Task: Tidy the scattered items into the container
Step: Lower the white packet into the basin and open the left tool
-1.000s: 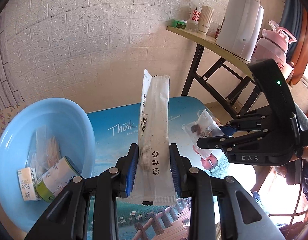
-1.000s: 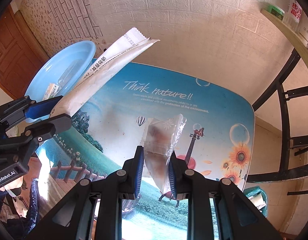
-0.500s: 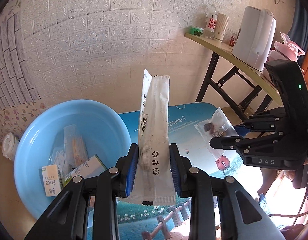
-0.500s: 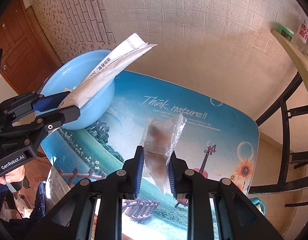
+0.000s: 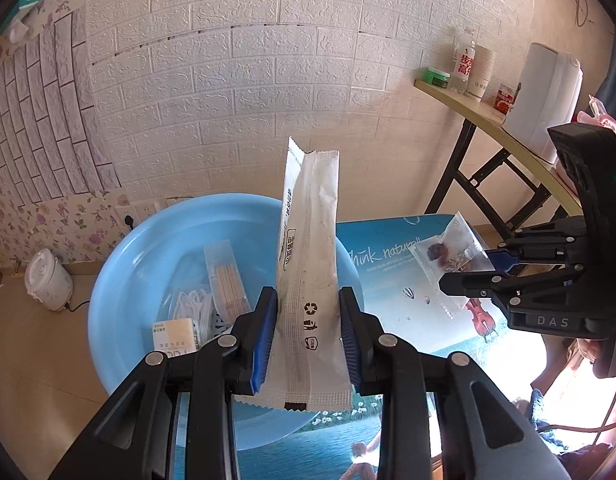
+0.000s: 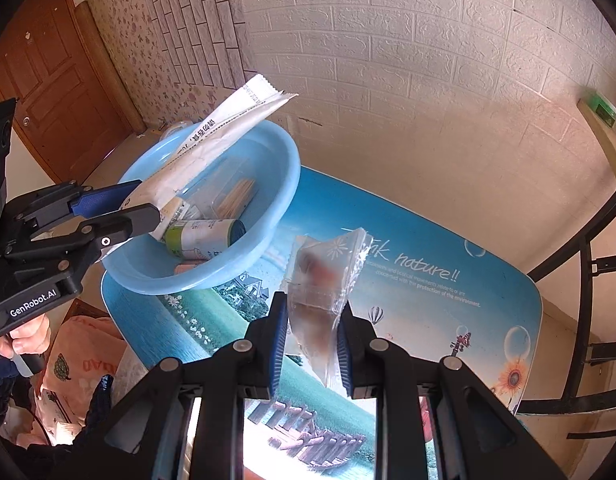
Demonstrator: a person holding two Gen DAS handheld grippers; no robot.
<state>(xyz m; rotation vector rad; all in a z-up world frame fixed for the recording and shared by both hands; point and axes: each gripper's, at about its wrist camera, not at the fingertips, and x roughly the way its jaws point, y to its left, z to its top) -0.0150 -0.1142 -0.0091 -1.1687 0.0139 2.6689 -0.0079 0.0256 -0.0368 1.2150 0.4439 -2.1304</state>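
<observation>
My left gripper (image 5: 307, 340) is shut on a long white sachet (image 5: 310, 264) and holds it upright over the light blue basin (image 5: 120, 280). In the right wrist view the same gripper (image 6: 120, 208) and sachet (image 6: 228, 120) hang over the basin (image 6: 284, 184). My right gripper (image 6: 311, 348) is shut on a clear snack packet (image 6: 324, 280) above the table, right of the basin. It also shows in the left wrist view (image 5: 468, 276) with the packet (image 5: 452, 256). The basin holds a toothpick packet (image 5: 224, 276), a small white box (image 5: 174, 334) and a green carton (image 6: 200, 236).
The basin stands at the left end of a blue picture-printed table (image 6: 428, 300). A brick-pattern wall is close behind. A side table (image 5: 508, 128) with a bottle, cups and a white kettle stands at the right. A small rice cooker (image 5: 48, 280) sits on the floor.
Both grippers have moved left toward the basin with their loads. The sachet now hangs over the basin; the snack packet has come nearer its rim.
</observation>
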